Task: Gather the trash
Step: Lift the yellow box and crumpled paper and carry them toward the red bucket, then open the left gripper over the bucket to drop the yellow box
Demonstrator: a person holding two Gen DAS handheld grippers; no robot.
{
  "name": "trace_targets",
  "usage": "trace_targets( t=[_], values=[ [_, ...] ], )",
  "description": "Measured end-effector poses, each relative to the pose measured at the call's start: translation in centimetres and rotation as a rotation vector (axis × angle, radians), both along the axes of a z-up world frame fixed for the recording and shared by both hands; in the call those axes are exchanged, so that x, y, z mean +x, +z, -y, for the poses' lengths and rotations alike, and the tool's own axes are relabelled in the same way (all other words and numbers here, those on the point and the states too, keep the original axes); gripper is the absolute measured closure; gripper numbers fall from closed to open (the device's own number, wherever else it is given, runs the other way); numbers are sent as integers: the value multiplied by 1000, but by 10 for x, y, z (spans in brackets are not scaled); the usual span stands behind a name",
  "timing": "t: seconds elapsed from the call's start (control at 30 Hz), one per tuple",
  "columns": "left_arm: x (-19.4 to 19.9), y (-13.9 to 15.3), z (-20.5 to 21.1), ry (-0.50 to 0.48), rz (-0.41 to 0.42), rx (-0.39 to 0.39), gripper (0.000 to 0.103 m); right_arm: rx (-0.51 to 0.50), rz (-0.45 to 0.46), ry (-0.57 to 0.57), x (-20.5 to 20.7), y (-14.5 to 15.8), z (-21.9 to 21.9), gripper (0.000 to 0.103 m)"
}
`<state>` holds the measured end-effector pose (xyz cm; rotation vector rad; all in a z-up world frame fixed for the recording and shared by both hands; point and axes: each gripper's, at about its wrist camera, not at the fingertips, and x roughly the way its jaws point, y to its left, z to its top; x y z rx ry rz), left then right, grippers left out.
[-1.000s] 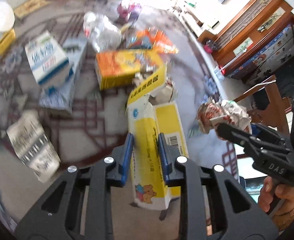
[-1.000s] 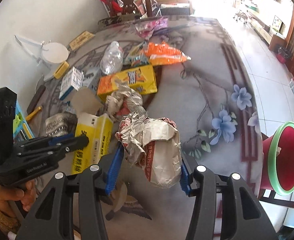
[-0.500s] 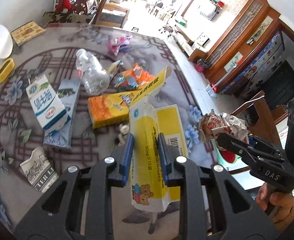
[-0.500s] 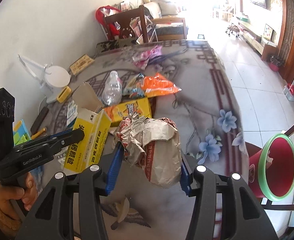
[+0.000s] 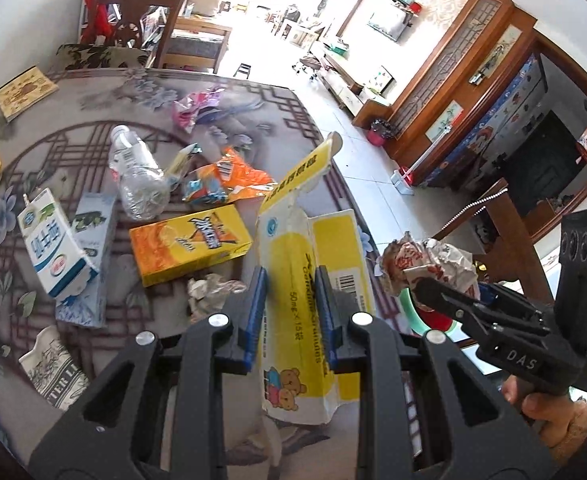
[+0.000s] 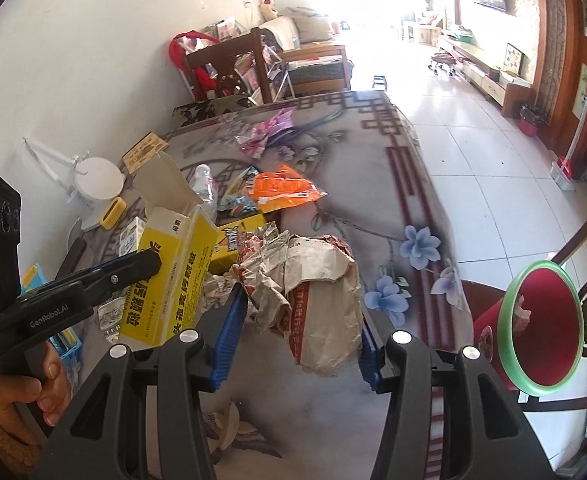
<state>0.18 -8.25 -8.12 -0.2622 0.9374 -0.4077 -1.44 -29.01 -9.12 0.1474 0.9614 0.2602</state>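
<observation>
Both grippers have lifted since a second ago: the table sits lower in each view and more of the room shows beyond it, with the loads unchanged. The left gripper [image 5: 289, 300] points steeply down, its blue pads pinched together on the yellow carton [image 5: 293, 280], which hangs clear of the table with its torn flap sticking up toward 12 o'clock. At 3 o'clock from it the right gripper [image 6: 295, 332] is clamped on the crumpled paper bag [image 6: 317, 292], pads pressing both sides, the wad held off the surface. A hand [image 5: 549, 404] wraps the right handle, and another hand [image 6: 25, 392] in a fuzzy sleeve grips the left one.

The carton's lower end is hidden behind the left fingers, and its small print is too blurred to read. The bag covers part of the orange juice box [image 5: 189, 248].

On the floral tablecloth [image 6: 373, 184] lie a crushed clear bottle [image 5: 137, 176], an orange wrapper [image 6: 285, 190], a pink wrapper [image 6: 265, 132] and a blue-and-white milk carton [image 5: 53, 248]. At 3 o'clock off the table's edge stands a red bin with a green rim [image 6: 541, 320]. Wooden chairs and a tiled floor lie toward 12 o'clock.
</observation>
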Motion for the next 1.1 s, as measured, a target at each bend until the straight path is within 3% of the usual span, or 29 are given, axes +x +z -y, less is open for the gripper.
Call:
trace_targets(
  t=[0.7, 1.1],
  values=[
    [31, -9, 97, -174, -27, 5, 79, 25, -42, -188, -8, -19, 81, 55],
    [56, -23, 185, -351, -53, 12, 79, -14, -99, -465, -29, -42, 193, 55]
  ],
)
